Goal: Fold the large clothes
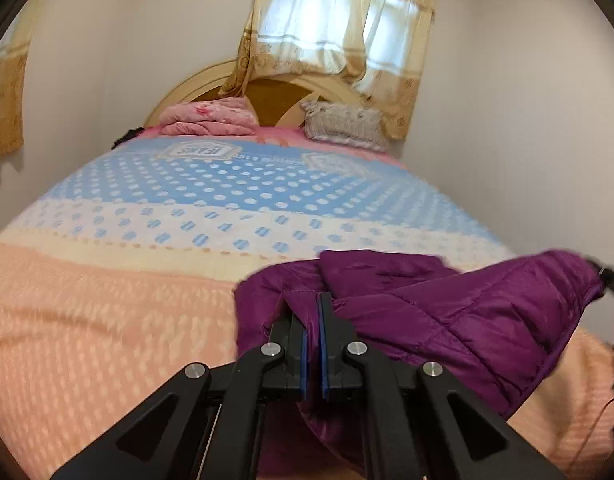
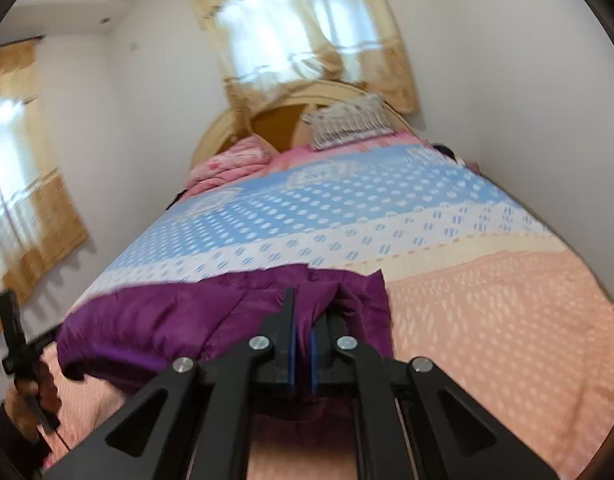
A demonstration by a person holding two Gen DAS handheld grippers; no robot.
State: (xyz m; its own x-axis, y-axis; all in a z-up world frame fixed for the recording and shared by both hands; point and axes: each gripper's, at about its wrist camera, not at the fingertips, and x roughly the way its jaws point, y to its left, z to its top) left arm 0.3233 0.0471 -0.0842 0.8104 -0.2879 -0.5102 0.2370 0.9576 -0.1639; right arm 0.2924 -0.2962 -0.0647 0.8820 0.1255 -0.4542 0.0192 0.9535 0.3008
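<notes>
Purple quilted jacket (image 1: 447,312) stretched sideways between both tools, long axis running gripper to gripper, above the bedspread (image 1: 107,320). Left gripper (image 1: 313,300) clamped on one edge; right gripper (image 2: 311,300) clamped on the other. Cloth sags below the fingers toward the camera.

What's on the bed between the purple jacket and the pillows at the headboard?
Nothing: in both wrist views, only bare bedspread stretches from the purple jacket to the pink bundle and grey pillow.
</notes>
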